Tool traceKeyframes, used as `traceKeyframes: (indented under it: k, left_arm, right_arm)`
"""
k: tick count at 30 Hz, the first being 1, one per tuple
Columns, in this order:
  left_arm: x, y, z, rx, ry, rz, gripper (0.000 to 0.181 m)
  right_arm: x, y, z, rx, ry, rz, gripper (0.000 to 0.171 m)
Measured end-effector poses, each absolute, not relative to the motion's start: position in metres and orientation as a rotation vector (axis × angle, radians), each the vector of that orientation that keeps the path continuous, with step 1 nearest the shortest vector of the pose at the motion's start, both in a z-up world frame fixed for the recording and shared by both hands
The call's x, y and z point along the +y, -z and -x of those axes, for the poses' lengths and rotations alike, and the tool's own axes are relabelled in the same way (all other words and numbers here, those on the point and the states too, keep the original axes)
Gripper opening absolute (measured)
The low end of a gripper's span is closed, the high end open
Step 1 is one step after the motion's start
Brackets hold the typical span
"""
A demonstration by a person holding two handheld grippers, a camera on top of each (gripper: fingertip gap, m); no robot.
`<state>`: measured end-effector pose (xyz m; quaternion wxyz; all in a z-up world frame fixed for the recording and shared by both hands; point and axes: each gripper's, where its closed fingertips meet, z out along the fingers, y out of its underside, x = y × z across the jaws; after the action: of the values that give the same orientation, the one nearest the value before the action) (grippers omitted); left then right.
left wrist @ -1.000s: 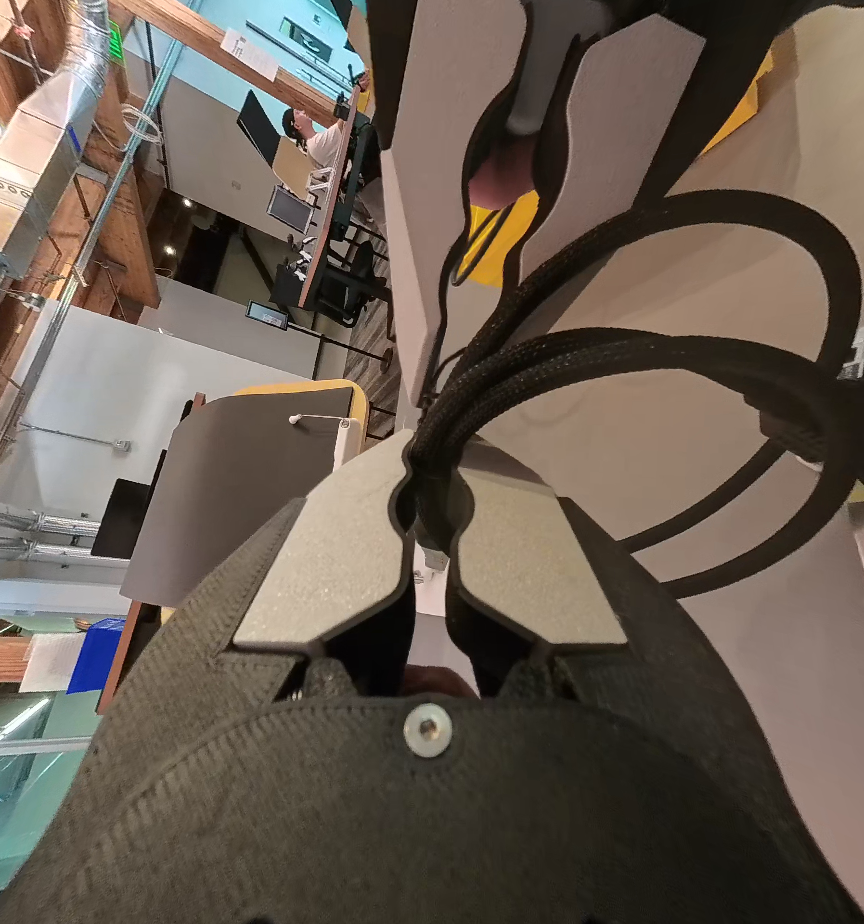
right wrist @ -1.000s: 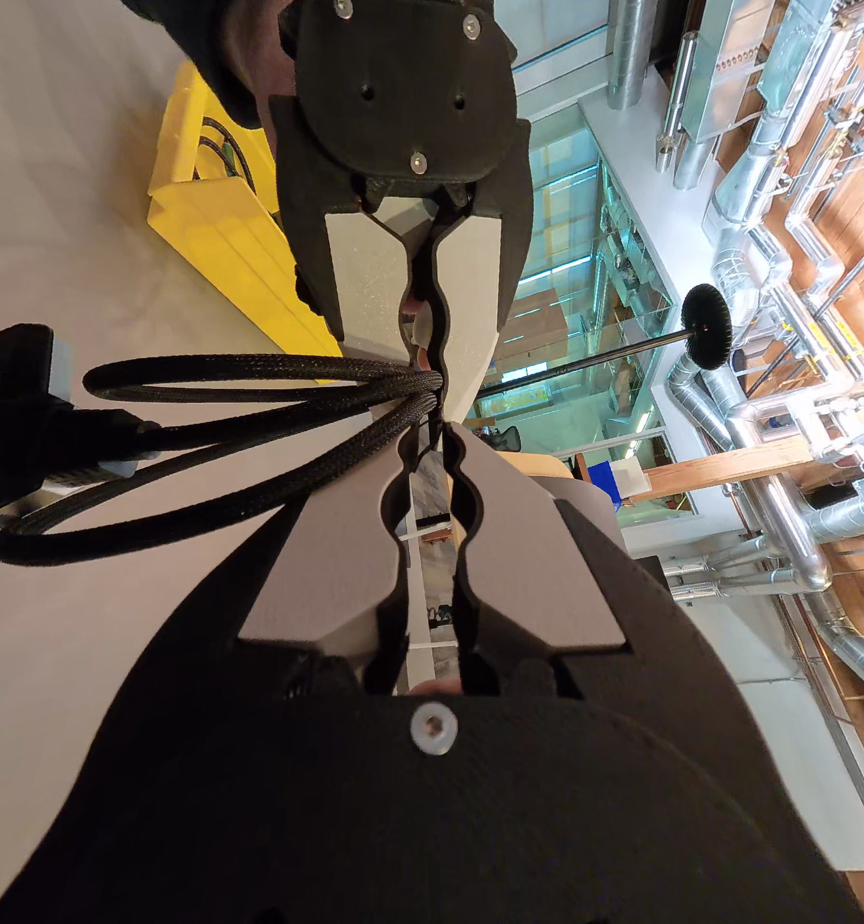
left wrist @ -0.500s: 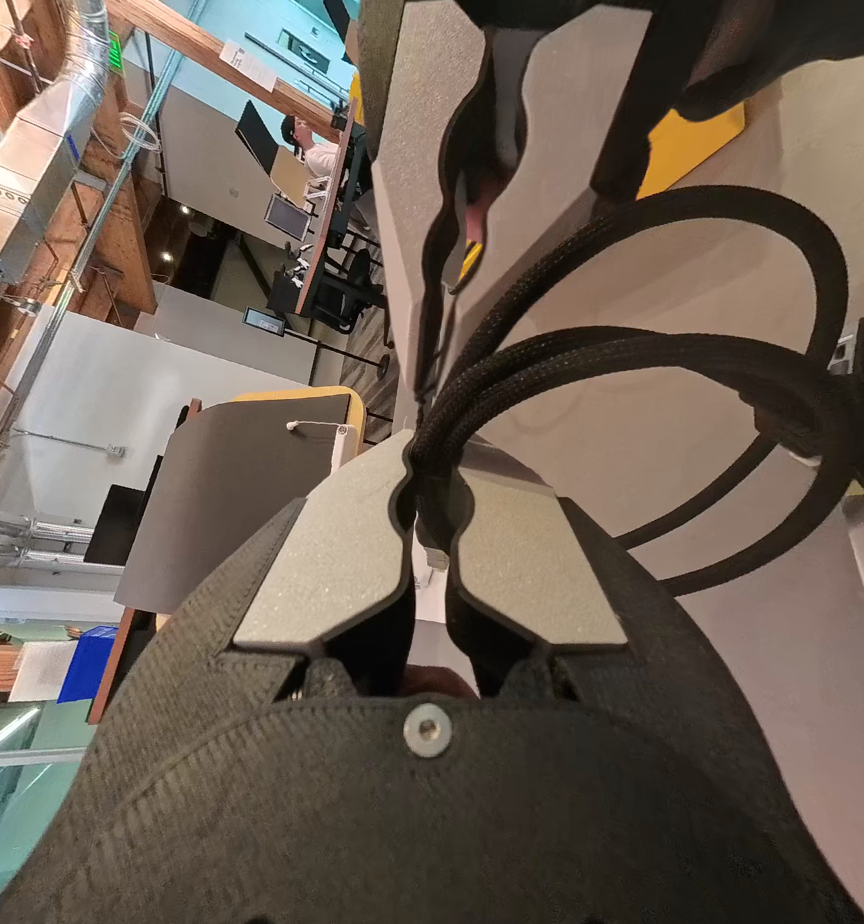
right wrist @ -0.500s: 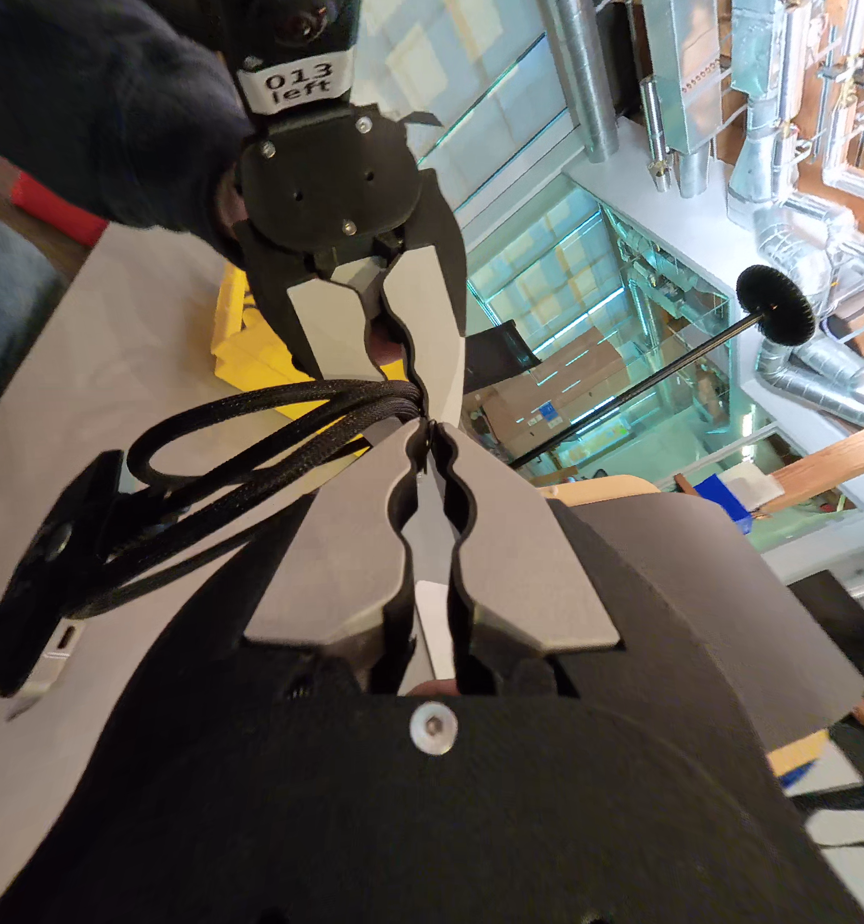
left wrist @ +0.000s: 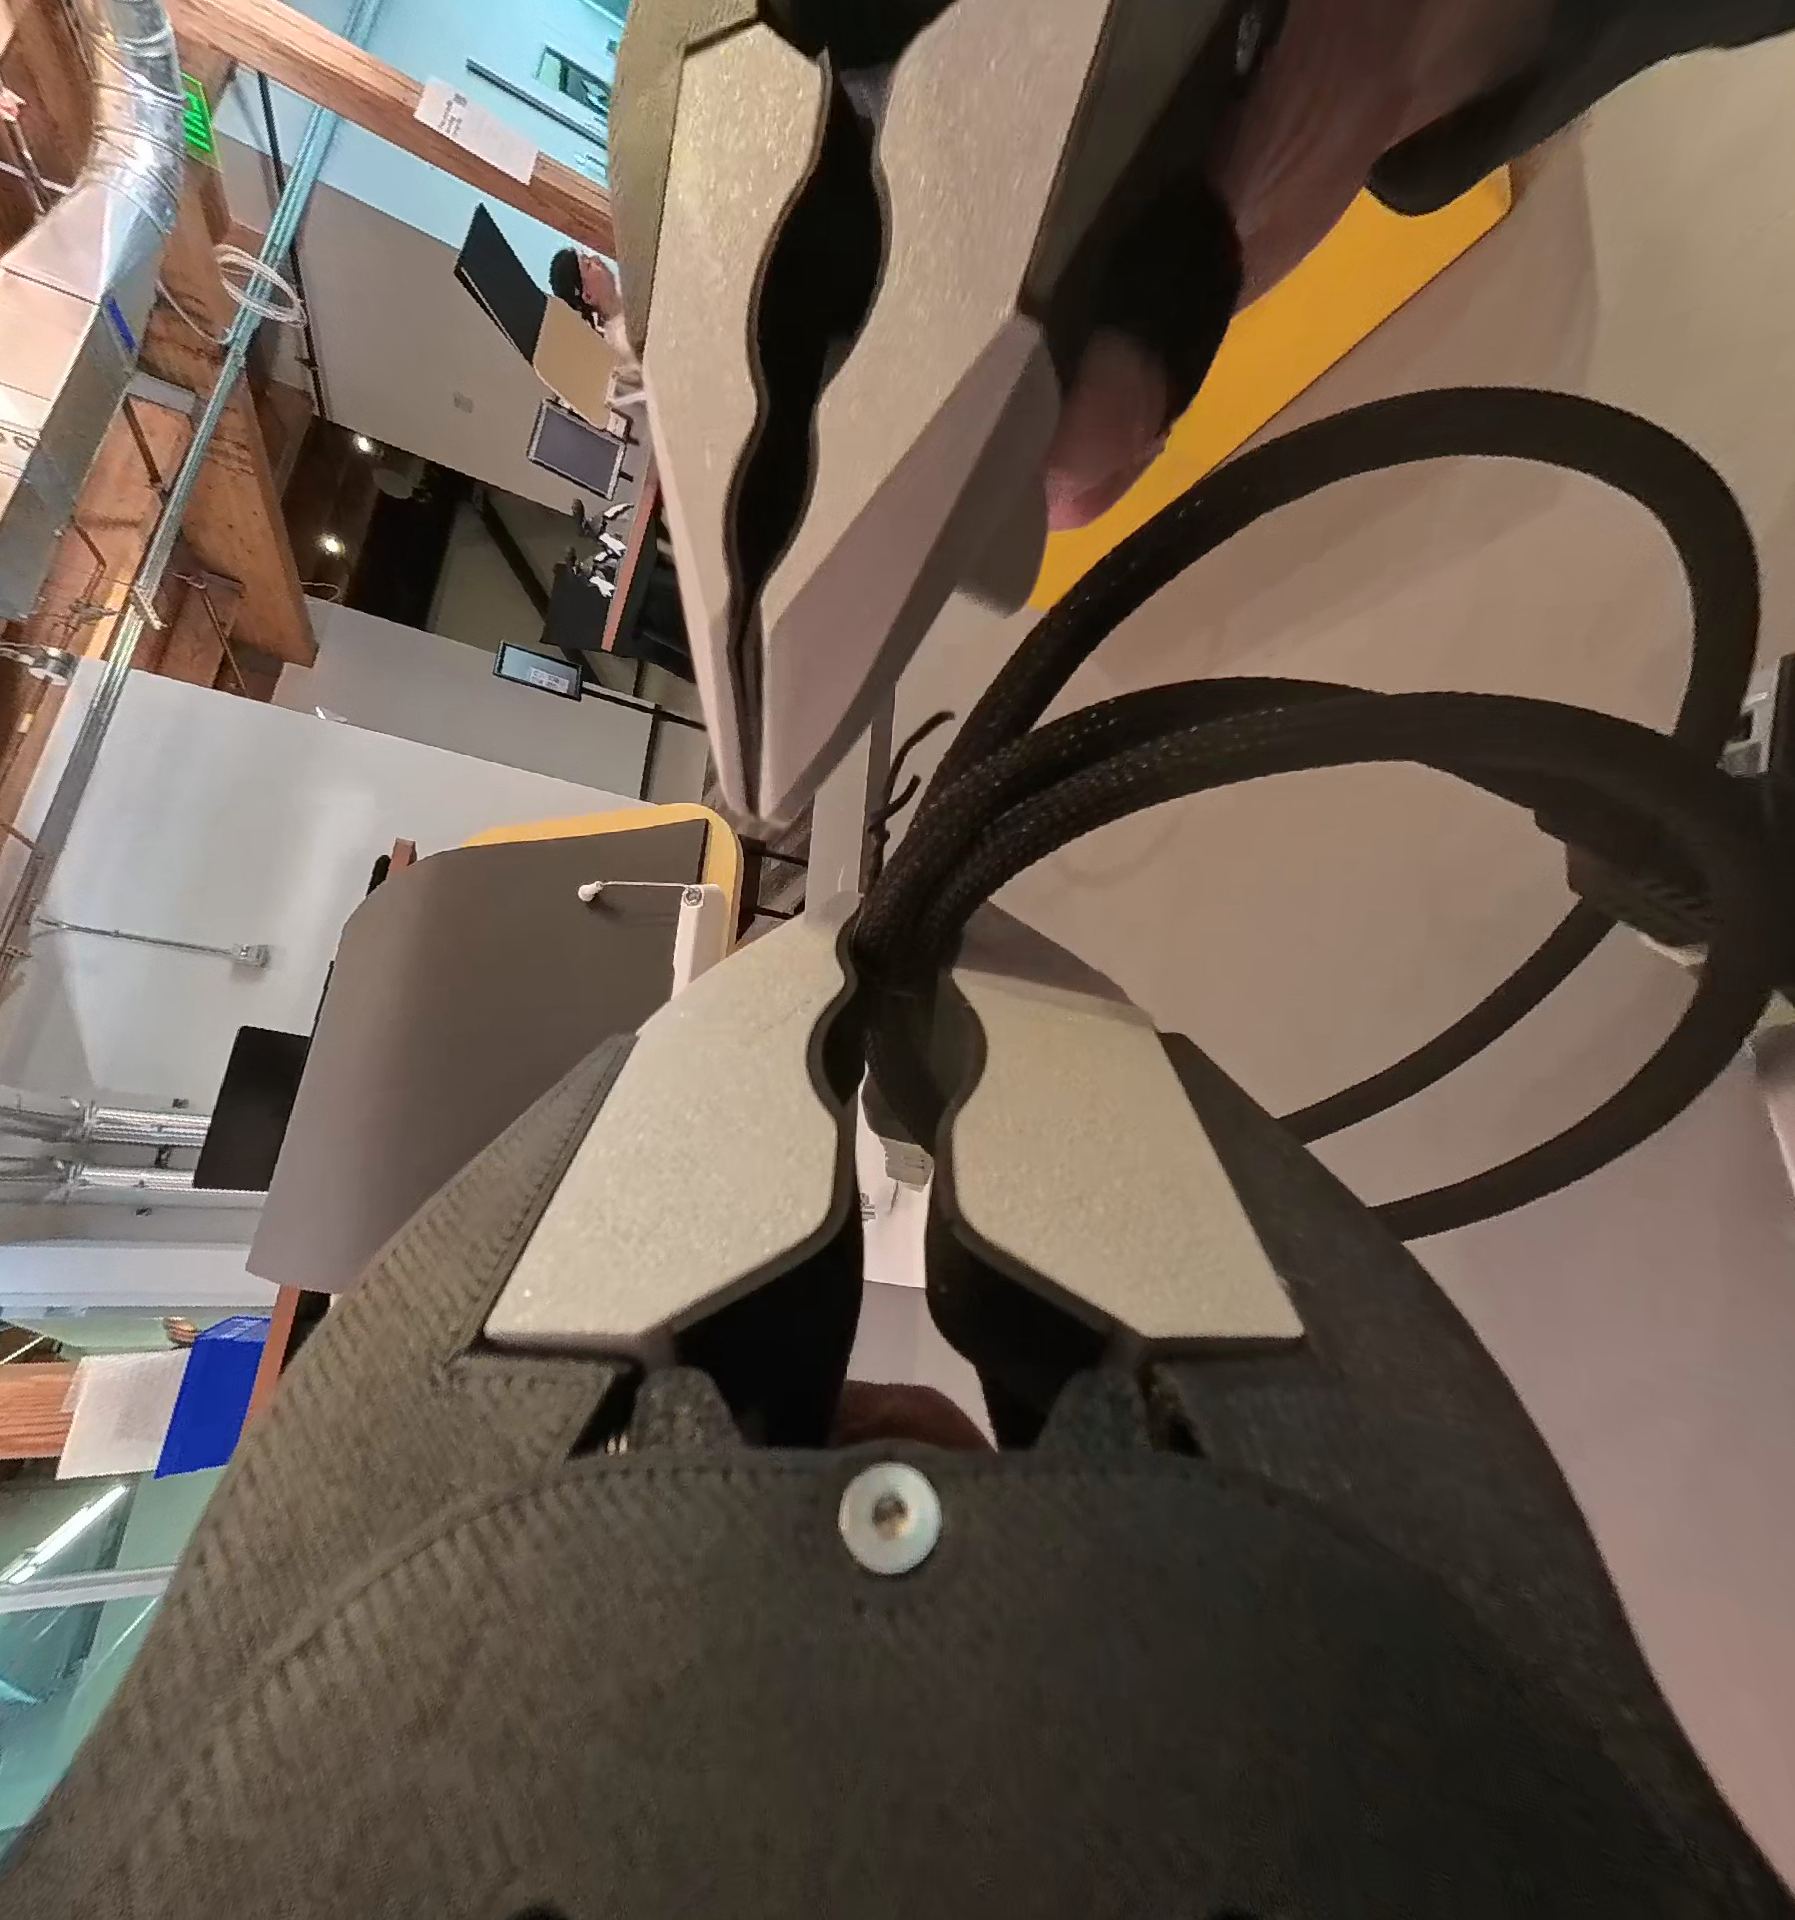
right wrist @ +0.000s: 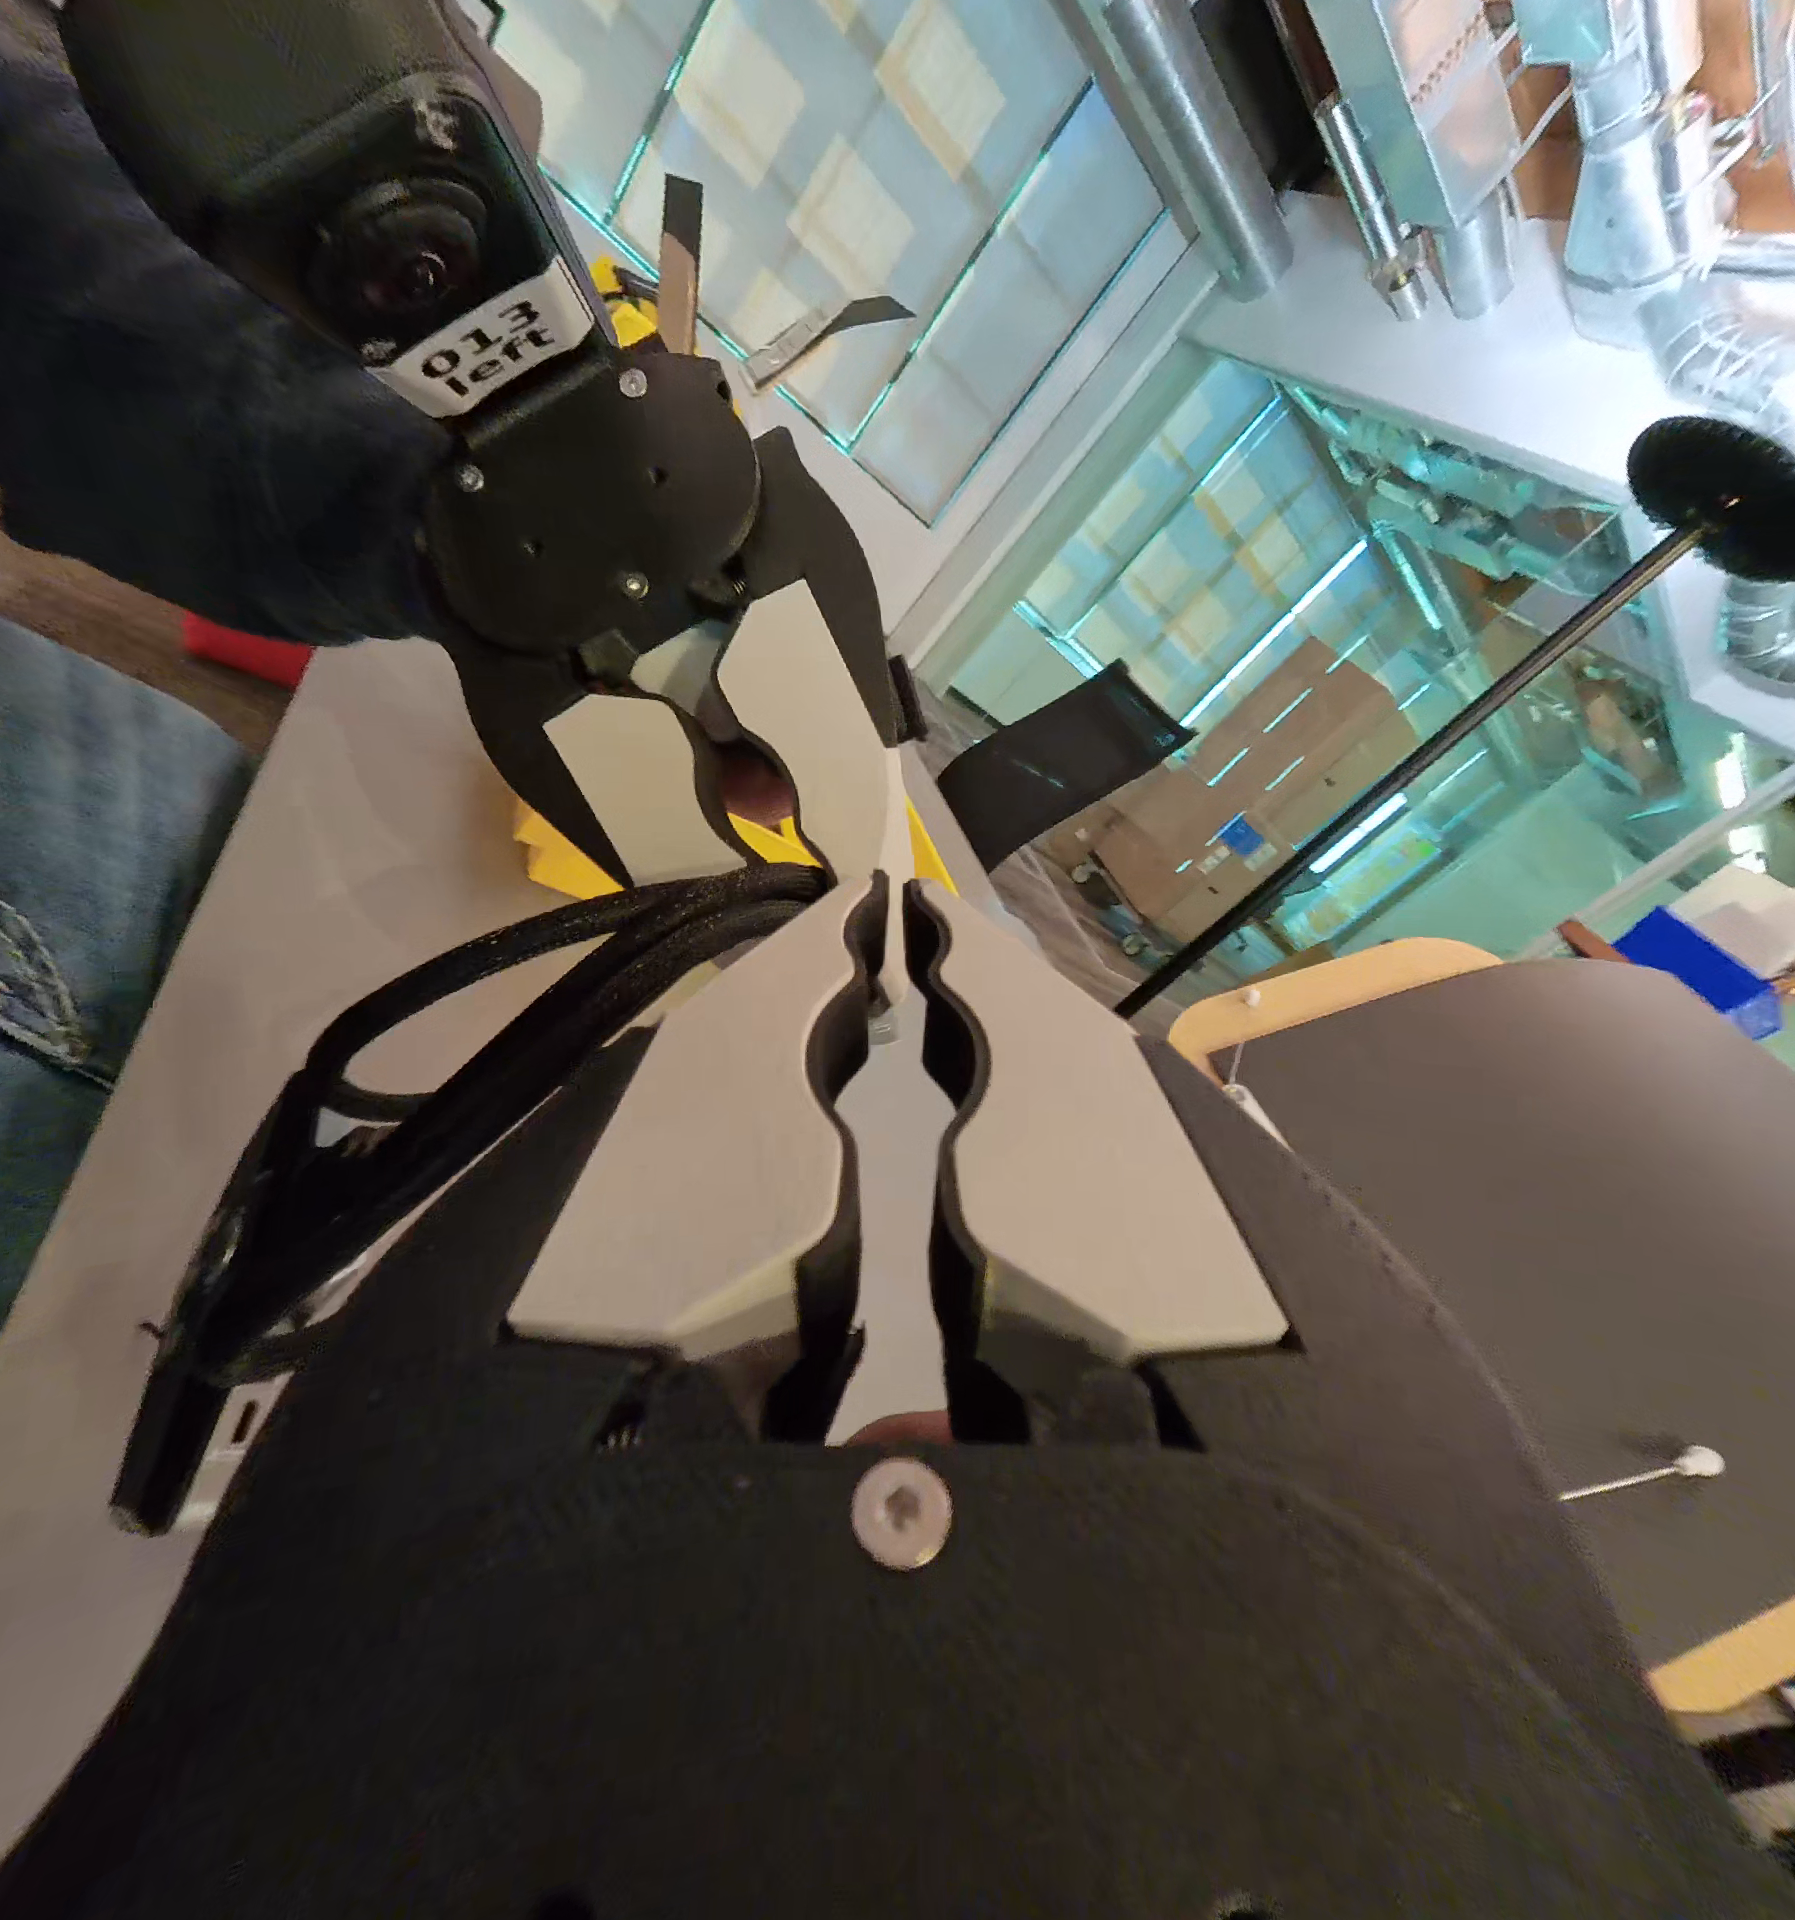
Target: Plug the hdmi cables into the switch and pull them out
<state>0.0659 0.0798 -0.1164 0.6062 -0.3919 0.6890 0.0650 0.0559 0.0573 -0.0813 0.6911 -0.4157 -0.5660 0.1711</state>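
Right gripper (right wrist: 891, 902) now off cables, black braided cables (left wrist: 1132, 748) bunched in left gripper (left wrist: 898, 961)

The black braided hdmi cables (left wrist: 1236, 727) have a rough woven cloth sleeve, matt throughout. The left gripper (left wrist: 888, 997) has grainy, matt grey plastic fingers (left wrist: 706, 1143) on a black body with ridged print lines and a shiny metal screw (left wrist: 890, 1519). The right gripper (right wrist: 893, 914) looks the same, its grey fingers (right wrist: 727, 1143) smooth and matt. The pale grey bench (left wrist: 1495, 1507) is smooth and dull. The flat yellow plastic tray (left wrist: 1319, 301) looks smooth.
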Motion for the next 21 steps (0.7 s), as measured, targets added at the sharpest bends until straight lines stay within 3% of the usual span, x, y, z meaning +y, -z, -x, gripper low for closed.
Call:
traceKeyframes:
  k: [9, 21]
  left_arm:
    - [0.081, 0.116, -0.065, 1.59, -0.142, 0.915, 0.007]
    - [0.081, 0.116, -0.065, 1.589, -0.145, 0.915, 0.007]
  right_arm:
    - [0.054, 0.098, -0.06, -1.388, -0.299, 0.948, 0.012]
    - [0.058, 0.099, -0.055, -1.363, -0.298, 0.962, 0.0]
